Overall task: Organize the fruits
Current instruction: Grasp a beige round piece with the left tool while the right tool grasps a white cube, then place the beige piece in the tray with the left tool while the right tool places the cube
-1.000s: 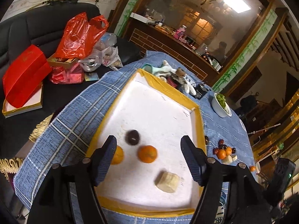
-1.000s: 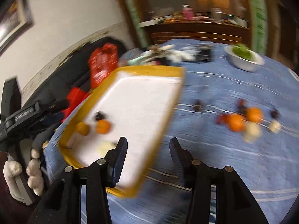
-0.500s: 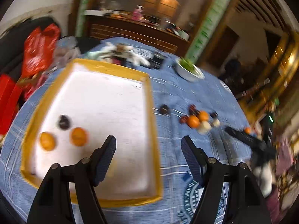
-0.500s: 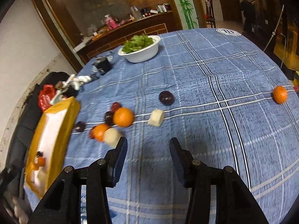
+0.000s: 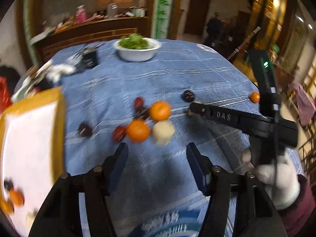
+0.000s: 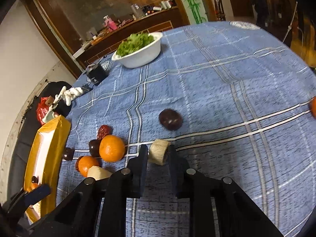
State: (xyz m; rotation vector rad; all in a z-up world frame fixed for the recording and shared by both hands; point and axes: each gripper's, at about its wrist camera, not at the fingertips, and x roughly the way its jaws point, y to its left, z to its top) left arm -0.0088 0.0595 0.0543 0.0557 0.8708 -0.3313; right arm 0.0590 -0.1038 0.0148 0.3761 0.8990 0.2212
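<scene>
My right gripper [image 6: 158,152] is shut on a pale banana piece [image 6: 159,154] resting on the blue plaid tablecloth [image 6: 207,83]. To its left lie two oranges [image 6: 111,148], another banana piece [image 6: 98,173], red dates and dark plums; one plum [image 6: 170,119] lies just beyond. My left gripper [image 5: 157,154] is open and empty above the cloth, just short of the fruit cluster: oranges [image 5: 138,130], banana piece [image 5: 163,132]. The right gripper [image 5: 192,110] shows at right in the left wrist view. The yellow-rimmed white tray [image 5: 29,134] at left holds oranges and a plum.
A white bowl of greens [image 6: 138,49] stands at the far side. A lone orange [image 5: 255,97] lies near the right table edge. A small black box [image 6: 96,73] and white clutter sit at the far left. A red bag lies beyond the table edge.
My left gripper swung right from the tray to the loose fruit cluster. My right gripper swung right, moved down to the cloth and closed on the banana piece.
</scene>
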